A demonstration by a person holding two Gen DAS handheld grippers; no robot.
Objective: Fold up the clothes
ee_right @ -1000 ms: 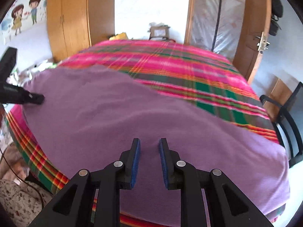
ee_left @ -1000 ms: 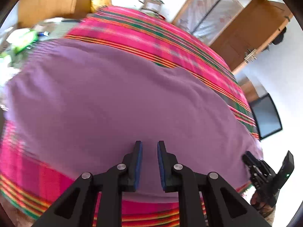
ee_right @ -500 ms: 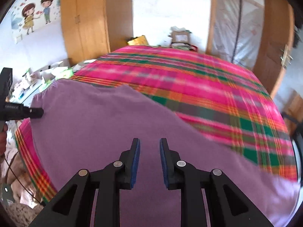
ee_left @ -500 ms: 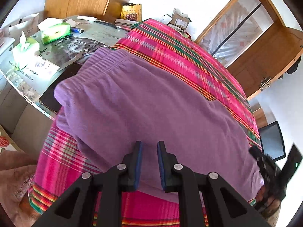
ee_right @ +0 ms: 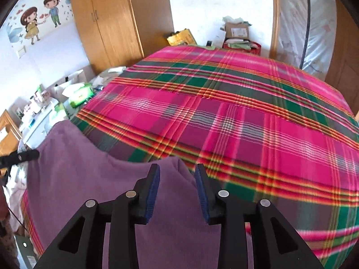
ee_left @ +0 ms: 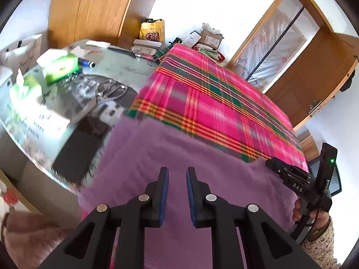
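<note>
On the near edge of the bed lies the purple cloth. It sits on the pink and green checked blanket, and one side hangs a little past the bed toward the desk.

I look along the left gripper. Its fingers have only a thin gap between them. Purple fills that gap, but I cannot tell if they pinch the cloth or just float over it. The right gripper has its fingers well apart. A soft bump of the cloth pokes up between them, and I think nothing is squeezed there.

The far edge of the cloth dips in the middle and rises at both ends. I cannot tell if I am seeing one layer or two. So this could be a fold just laid down, or a cloth being set straight for one.

To do it well, I think both ends should stay level and the far edge should run straight. The cloth should lie flat with no bumps.

The cloth looks soft and fuzzy, like fleece, and floppy. It may slide on the blanket. The blanket looks thin and smooth, with a few long creases.
</note>
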